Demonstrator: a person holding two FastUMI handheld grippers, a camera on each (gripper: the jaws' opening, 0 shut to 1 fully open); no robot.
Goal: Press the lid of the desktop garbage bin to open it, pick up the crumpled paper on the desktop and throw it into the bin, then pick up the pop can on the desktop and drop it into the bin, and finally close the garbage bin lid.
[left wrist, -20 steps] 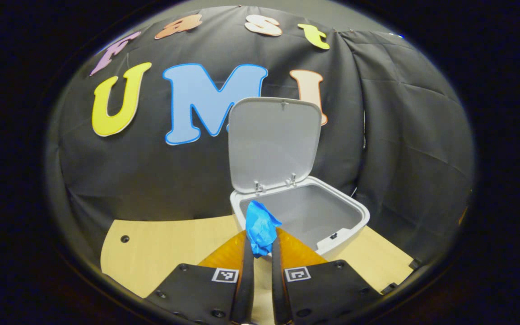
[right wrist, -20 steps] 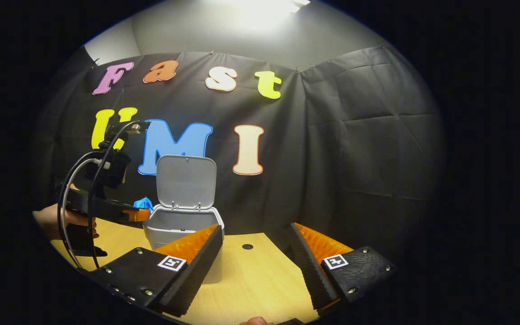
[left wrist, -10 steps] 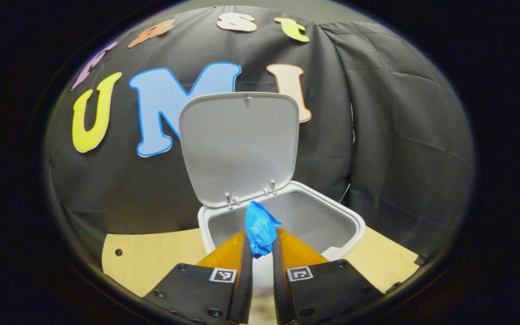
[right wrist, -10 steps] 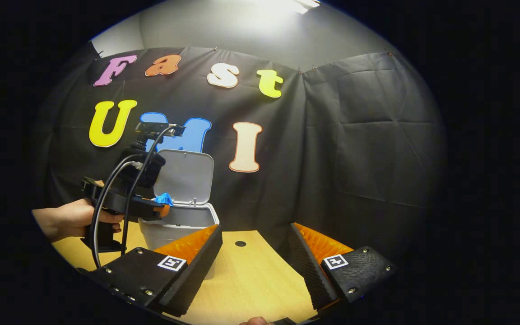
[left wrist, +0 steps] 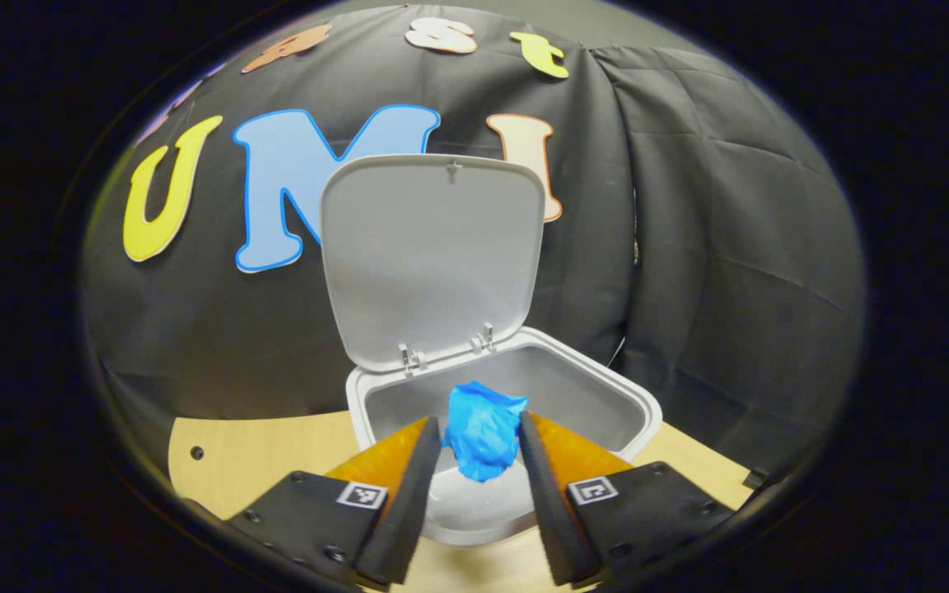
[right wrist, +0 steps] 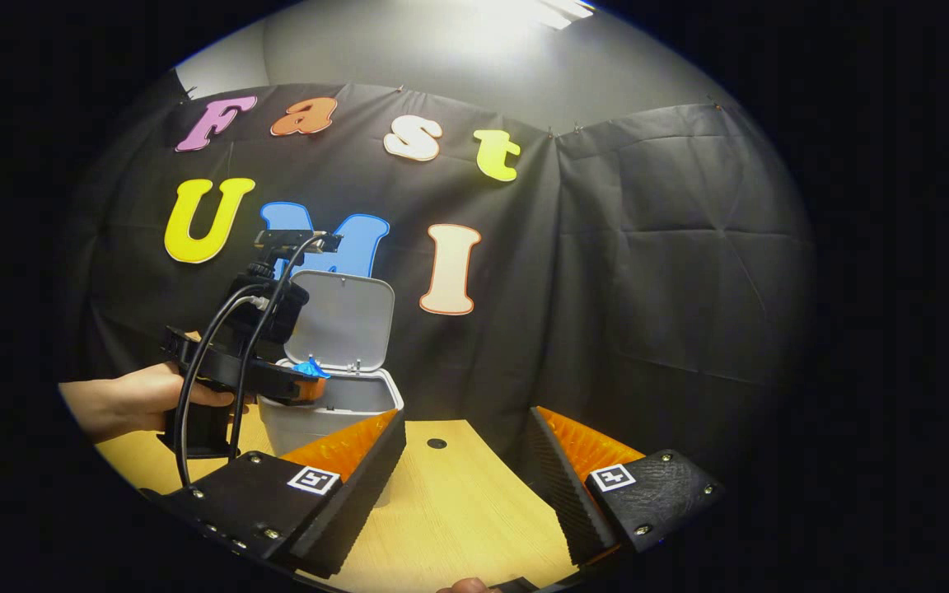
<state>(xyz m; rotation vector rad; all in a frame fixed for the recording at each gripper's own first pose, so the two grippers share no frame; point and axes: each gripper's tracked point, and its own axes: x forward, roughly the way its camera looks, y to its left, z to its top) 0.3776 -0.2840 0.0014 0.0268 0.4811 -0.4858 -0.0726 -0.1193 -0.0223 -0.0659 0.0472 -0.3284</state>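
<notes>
The pale wooden counter (right wrist: pixel 458 511) carried the light grey plastic desktop bin (left wrist: pixel 524 395), whose hinged grey lid (left wrist: pixel 433 247) stood upright and open. The left gripper (left wrist: pixel 481 432) hung over the bin's mouth, its fingers parted, with the blue crumpled paper (left wrist: pixel 483 428) between them above the opening; whether either finger touched the paper could not be told. The right gripper (right wrist: pixel 466 449), fingers spread and released, hovered above the counter, right of the bin.

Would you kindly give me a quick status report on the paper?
Left gripper parted over open bin, blue paper between its fingers, releasing. Right gripper open, idle. Lid up, nothing blocking.
</notes>
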